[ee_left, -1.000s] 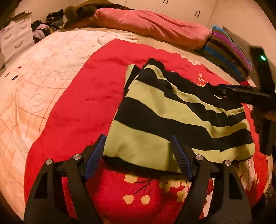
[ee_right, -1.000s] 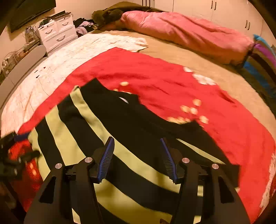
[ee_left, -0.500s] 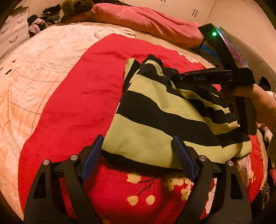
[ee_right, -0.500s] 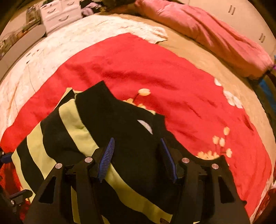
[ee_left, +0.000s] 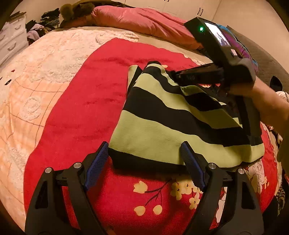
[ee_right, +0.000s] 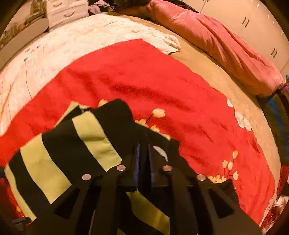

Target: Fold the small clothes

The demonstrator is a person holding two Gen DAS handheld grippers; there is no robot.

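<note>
- Two hand-held grippers are at work over a small striped garment [ee_left: 173, 124], banded in black and pale green, which lies on a red blanket [ee_left: 86, 101] printed with flowers, spread across a bed [ee_left: 36, 77]
- My left hand-held gripper [ee_left: 144, 164] is released, its blue-padded fingers spread wide on either side of the garment's near edge, gripping nothing; it sits as it did half a second ago
- My right hand-held gripper [ee_right: 143, 159] has changed: half a second ago its fingers stood apart over the dark fabric, and now they are clenched together on a black fold of the garment near a small white label [ee_right: 160, 152]
- From the left wrist view, that right hand-held gripper [ee_left: 178, 76] reaches in from the right side and meets the far upper part of the garment, close to its black corner
- The garment itself has barely shifted; it lies partly folded, with one layer showing along its far left edge
- I judge this to be the start of a fold: the far edge is now pinched and ready to be lifted and carried across towards the near edge
- My released left hand-held gripper seems placed to steady the near edge while the far part travels
- A pink duvet [ee_right: 216, 41] lies rolled along the far side of the bed, well apart from the garment, and a white chest of drawers [ee_right: 66, 10] stands beyond the bed
</note>
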